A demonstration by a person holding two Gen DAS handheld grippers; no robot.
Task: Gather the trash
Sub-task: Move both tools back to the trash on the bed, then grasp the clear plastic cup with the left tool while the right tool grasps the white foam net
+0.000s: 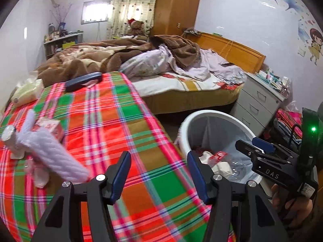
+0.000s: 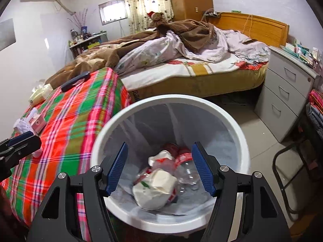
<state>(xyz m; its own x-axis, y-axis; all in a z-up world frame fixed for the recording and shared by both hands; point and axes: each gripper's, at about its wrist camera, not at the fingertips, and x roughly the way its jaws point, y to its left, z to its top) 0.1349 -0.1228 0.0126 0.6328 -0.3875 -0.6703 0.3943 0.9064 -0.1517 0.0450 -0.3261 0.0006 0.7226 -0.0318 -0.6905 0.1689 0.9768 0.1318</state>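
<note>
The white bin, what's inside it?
Inside the white bin lie a crumpled white carton, a clear plastic bottle and red wrappers, on a pale liner. Whatever sits under that pile is covered.

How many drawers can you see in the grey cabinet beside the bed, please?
3, stacked in the grey cabinet: a top drawer, a middle drawer and a bottom drawer, each with a handle. Nothing appears to hide a fourth.

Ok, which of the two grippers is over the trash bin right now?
The right gripper: its open, empty jaws hang above the white bin, while the left gripper is over the plaid cloth.
</note>
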